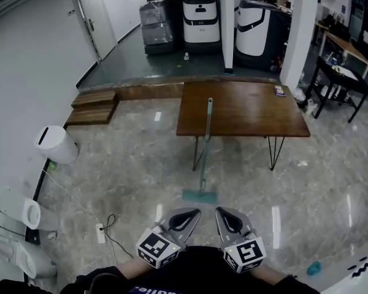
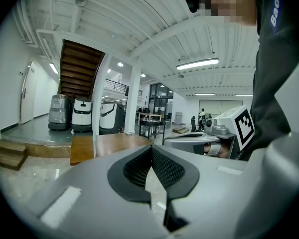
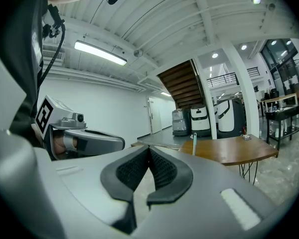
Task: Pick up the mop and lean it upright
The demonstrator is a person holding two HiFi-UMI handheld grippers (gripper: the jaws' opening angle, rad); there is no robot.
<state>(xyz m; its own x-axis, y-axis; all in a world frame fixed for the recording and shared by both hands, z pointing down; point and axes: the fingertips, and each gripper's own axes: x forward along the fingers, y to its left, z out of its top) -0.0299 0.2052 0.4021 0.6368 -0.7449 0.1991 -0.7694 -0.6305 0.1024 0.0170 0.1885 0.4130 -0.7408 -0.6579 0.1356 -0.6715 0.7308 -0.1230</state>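
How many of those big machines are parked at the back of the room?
3: a plastic-wrapped machine at left, a white machine beside it, a larger machine right of the pillar. The pillar may hide more.

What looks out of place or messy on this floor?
Little stands out. The mop leans against the wooden table, its head on the floor. A white power strip and its cord lie loose on the tiles at the left. A small teal object, too small to identify, lies at the lower right.

Office lobby, polished stone floor [image 1: 135,158], parked service robots [image 1: 200,20], staircase [image 2: 79,71]
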